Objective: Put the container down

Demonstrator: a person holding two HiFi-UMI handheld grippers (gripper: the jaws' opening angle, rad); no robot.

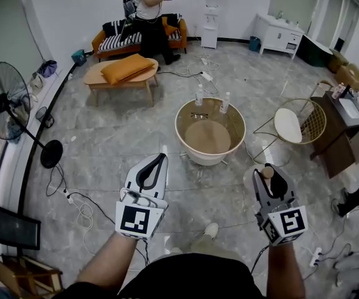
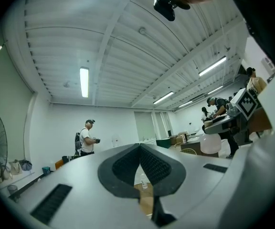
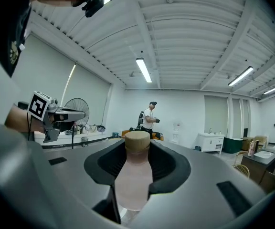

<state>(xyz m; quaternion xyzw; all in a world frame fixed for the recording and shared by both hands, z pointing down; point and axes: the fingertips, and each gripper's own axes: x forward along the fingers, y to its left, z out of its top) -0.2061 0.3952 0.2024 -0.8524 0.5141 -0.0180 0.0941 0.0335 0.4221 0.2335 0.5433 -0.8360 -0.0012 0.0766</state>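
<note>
The right tool (image 3: 137,146) is pinching a translucent pale pink plastic bottle with a round tan cap (image 3: 133,178). Its two dark pads (image 3: 165,162) are spread rather wide and press on the bottle body from both sides. The bottle lies along the jaws, and the cap reaches to the tips of the tool. In the head view the right tool (image 1: 272,179) is held over the grey tiled floor (image 1: 105,148), and only the tan cap of the bottle (image 1: 267,172) shows at the front end.

The left tool (image 2: 140,146) has its jaws pressed together. The tips meet, and nothing is between the pads. In the head view this left tool (image 1: 161,157) is also over the floor, well apart from the right one.

Ahead of both tools stands a round beige counter with a raised rim (image 1: 189,151). Two small clear bottles (image 1: 199,96) stand at its far edge. The held bottle does not touch the counter; it is nearer to the person, on the right.
</note>
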